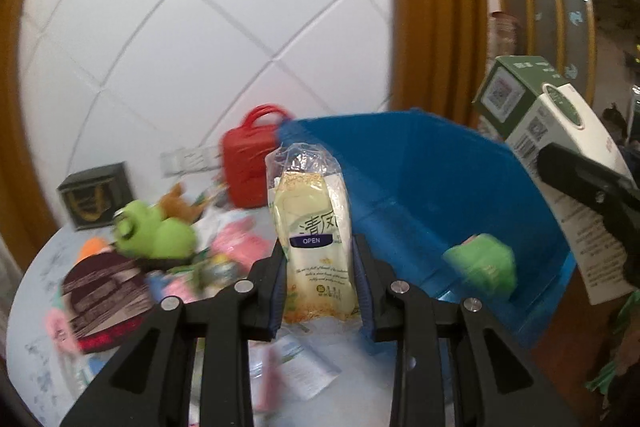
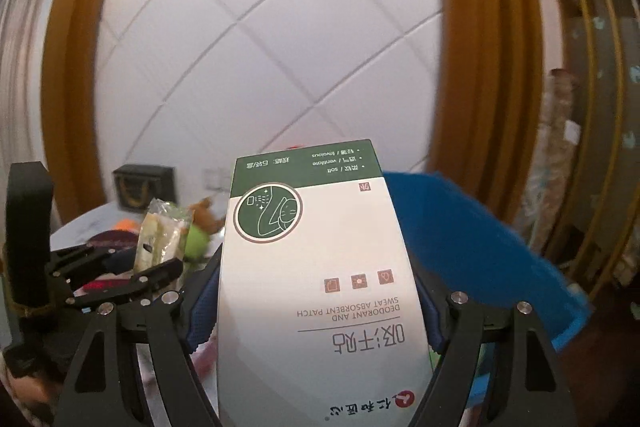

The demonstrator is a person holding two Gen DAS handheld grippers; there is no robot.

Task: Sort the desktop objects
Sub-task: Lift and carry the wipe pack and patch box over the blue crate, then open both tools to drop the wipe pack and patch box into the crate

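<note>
My left gripper [image 1: 320, 267] is shut on a yellow tissue pack [image 1: 314, 231] in clear wrap, held upright above the table beside a blue bin [image 1: 440, 187]. A green item [image 1: 482, 265] lies inside the bin. My right gripper [image 2: 318, 303] is shut on a white and green carton [image 2: 316, 267], raised in front of the blue bin [image 2: 472, 251]. In the left wrist view the same carton [image 1: 560, 131] and a right finger [image 1: 592, 187] show at the right edge. From the right wrist, the left gripper [image 2: 120, 275] with the tissue pack [image 2: 160, 231] shows at the left.
A round white table [image 1: 32, 307] carries a clutter: a green plush toy [image 1: 156, 233], a dark patterned round item [image 1: 104, 295], pink things, a red case [image 1: 248, 163] and a dark box [image 1: 96, 195]. A tiled white wall with wooden trim stands behind.
</note>
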